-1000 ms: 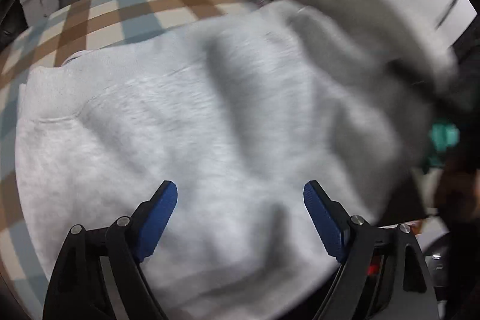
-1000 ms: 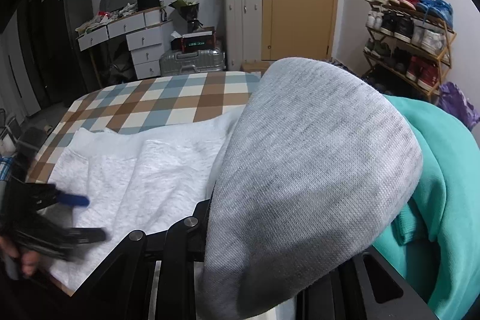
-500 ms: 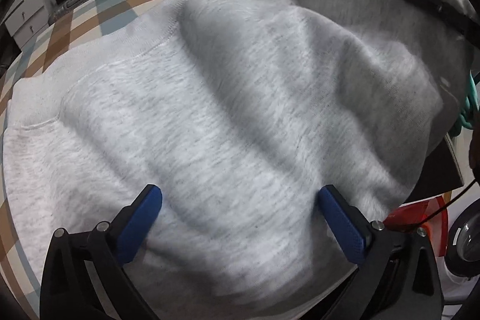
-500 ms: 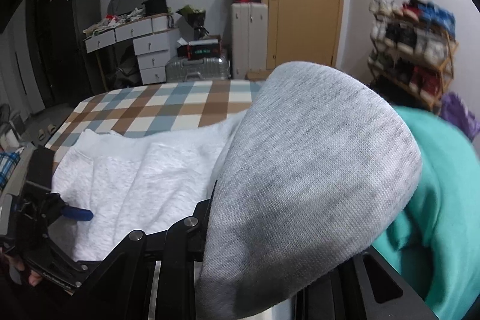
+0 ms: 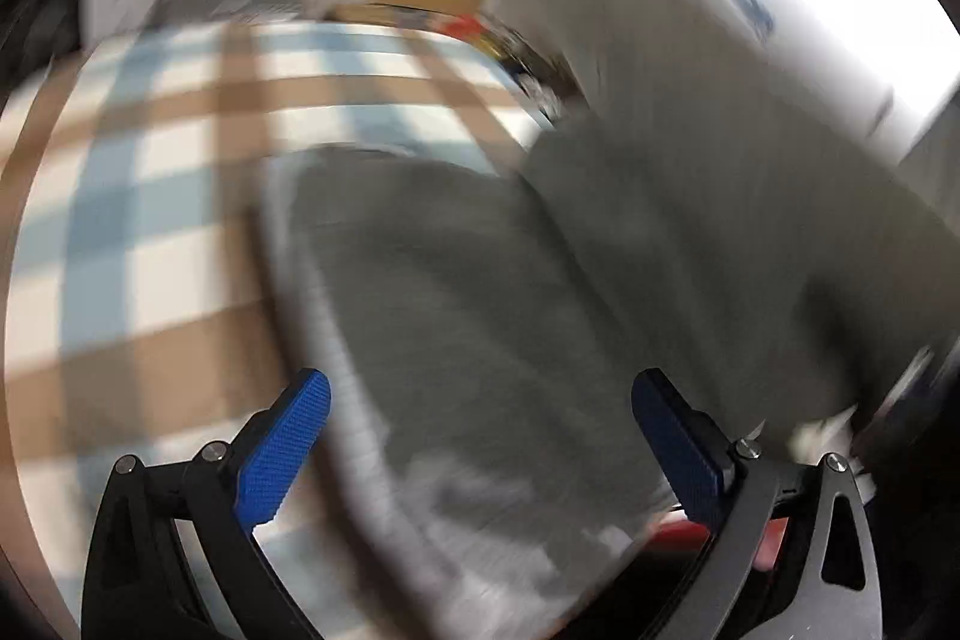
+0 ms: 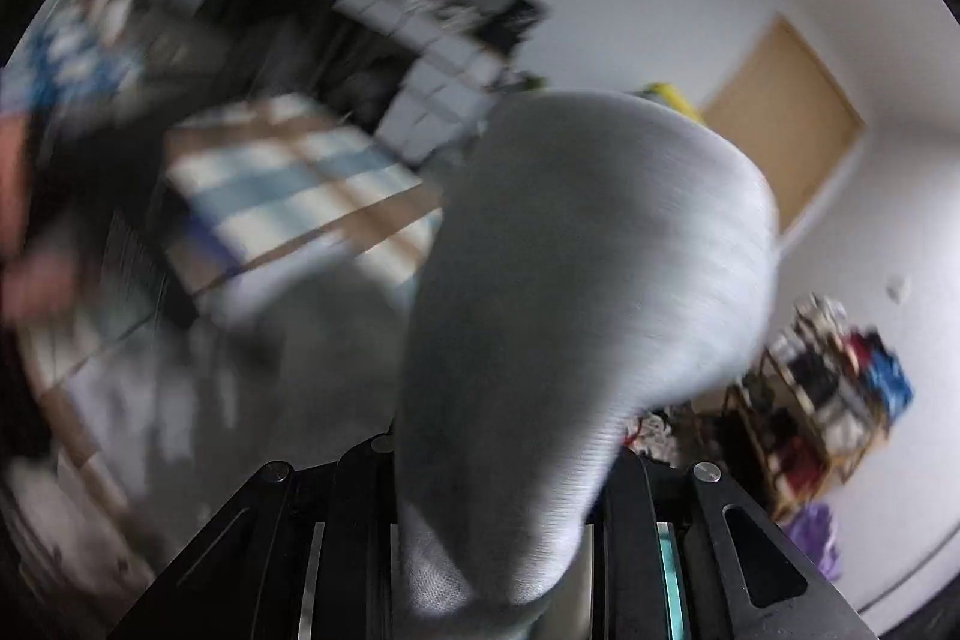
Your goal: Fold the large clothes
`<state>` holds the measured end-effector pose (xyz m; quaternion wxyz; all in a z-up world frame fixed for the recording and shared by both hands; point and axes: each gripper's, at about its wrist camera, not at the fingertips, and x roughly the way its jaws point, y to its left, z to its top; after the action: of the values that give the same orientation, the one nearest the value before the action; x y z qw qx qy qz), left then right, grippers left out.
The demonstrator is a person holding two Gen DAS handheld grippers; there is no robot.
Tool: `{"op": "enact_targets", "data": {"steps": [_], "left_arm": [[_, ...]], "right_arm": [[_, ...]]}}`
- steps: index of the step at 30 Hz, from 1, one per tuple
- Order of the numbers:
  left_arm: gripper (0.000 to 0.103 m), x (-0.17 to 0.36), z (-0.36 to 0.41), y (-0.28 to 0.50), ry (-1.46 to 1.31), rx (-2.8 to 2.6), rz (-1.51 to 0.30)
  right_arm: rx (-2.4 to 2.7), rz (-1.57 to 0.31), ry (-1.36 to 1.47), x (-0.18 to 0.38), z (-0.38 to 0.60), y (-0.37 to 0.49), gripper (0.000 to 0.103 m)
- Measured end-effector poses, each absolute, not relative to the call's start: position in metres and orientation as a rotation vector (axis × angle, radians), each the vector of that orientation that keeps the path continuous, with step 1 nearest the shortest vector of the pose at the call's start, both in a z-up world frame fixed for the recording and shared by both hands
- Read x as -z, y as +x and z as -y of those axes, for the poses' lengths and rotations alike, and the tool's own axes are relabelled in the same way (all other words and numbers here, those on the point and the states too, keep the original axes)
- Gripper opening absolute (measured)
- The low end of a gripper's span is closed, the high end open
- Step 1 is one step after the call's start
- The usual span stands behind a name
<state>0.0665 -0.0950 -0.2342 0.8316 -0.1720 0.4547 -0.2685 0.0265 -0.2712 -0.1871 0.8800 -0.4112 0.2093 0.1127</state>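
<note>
Left tongs (image 5: 480,436) released, jaws just widened, over sweatshirt (image 5: 510,292) on checked table (image 5: 150,220). Right tongs (image 6: 498,538) clenched on its fold, probably a sleeve; blurred.

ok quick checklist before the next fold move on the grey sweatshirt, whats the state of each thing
1. Right hand-held gripper has a grip on the grey sweatshirt: ok, cloth bunches up out of its closed jaws.
2. Left hand-held gripper free to take a new hold: ok, its blue pads stand wide apart and have just been opening, nothing pinched between them.
3. Sweatshirt body under the left gripper: ok, grey cloth lies below it.
4. Bare checked tablecloth to fold onto: ok, it shows beside the cloth.
5. Cloth lying flat, no creases: cannot tell, both views are blurred.
6. Exact edge or sleeve held: cannot tell.
</note>
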Motion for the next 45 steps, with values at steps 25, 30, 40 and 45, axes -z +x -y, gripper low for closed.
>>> {"op": "enact_targets", "data": {"steps": [25, 30, 40, 45], "left_arm": [[0.079, 0.276, 0.086, 0.108, -0.643, 0.682, -1.236], [0.029, 0.272, 0.088, 0.114, -0.579, 0.673, -1.248], [0.015, 0.244, 0.094, 0.128, -0.471, 0.693, -1.194], [0.015, 0.254, 0.091, 0.124, -0.399, 0.64, -1.182]], "right_arm": [[-0.678, -0.784, -0.024, 0.232, 0.285, 0.014, 0.077], [-0.636, -0.703, 0.317, 0.21, 0.367, 0.025, 0.078], [-0.569, -0.903, 0.45, 0.253, 0.391, 0.054, 0.074], [-0.574, -0.927, 0.436, 0.252, 0.39, 0.05, 0.074]]}}
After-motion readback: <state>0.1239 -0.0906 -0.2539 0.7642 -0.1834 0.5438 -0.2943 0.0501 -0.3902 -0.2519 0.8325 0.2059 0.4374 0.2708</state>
